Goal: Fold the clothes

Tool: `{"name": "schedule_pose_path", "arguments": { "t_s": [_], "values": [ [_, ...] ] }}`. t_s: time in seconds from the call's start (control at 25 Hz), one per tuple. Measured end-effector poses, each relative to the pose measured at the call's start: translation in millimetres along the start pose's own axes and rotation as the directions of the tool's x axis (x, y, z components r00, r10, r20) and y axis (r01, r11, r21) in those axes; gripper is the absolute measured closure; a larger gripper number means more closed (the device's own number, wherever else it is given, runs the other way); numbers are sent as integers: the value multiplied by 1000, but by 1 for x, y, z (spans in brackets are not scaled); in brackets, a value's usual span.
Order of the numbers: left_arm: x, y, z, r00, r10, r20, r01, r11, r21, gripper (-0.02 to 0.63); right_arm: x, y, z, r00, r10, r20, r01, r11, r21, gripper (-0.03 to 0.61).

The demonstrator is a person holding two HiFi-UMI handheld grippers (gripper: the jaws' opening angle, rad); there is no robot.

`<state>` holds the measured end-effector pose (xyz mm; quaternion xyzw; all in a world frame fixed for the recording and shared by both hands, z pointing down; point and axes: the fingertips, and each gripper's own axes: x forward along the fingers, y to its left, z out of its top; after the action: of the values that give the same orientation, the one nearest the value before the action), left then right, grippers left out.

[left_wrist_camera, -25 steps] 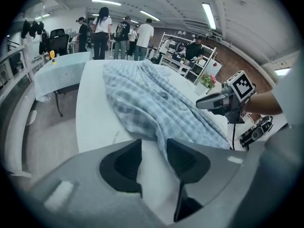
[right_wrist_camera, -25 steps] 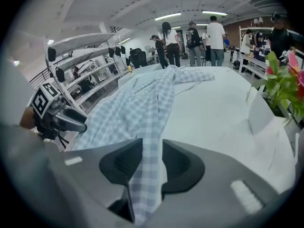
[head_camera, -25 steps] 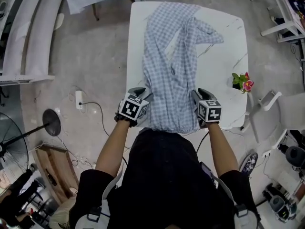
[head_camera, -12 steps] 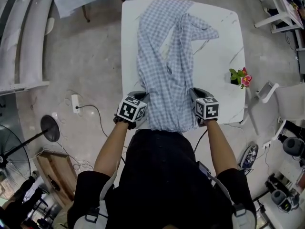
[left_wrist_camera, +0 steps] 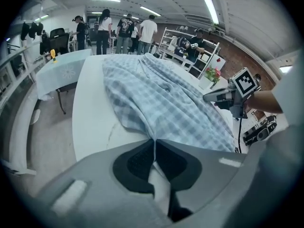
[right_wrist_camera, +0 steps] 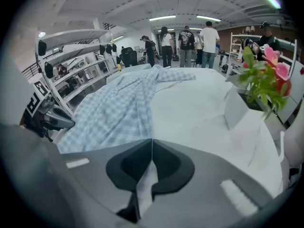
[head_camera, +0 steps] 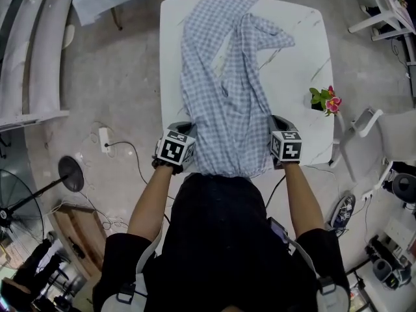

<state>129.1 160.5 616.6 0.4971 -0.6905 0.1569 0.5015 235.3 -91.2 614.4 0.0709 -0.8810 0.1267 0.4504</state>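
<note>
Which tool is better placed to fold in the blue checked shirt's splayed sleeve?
Probably right tool: the sleeve spreads toward its side; its jaws have just closed on the shirt's near hem.

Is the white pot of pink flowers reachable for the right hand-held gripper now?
Probably yes: only bare white marble table lies between the right hand-held gripper and that pot. But it is shut on the blue checked shirt and must release first.
</note>
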Motion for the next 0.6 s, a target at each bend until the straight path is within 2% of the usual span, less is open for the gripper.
{"name": "schedule_pose_path", "arguments": {
  "t_s": [0.32, 0.6],
  "values": [
    [-3, 0, 0, 997, 81, -20, -82, 996, -40, 594, -20, -50, -14, 998, -55, -14, 55, 998, 30, 571],
    [-3, 2, 0, 992, 125, -22, -126, 990, -67, 594, -24, -66, -25, 998, -61, -20, 62, 997, 43, 571]
  ]
}}
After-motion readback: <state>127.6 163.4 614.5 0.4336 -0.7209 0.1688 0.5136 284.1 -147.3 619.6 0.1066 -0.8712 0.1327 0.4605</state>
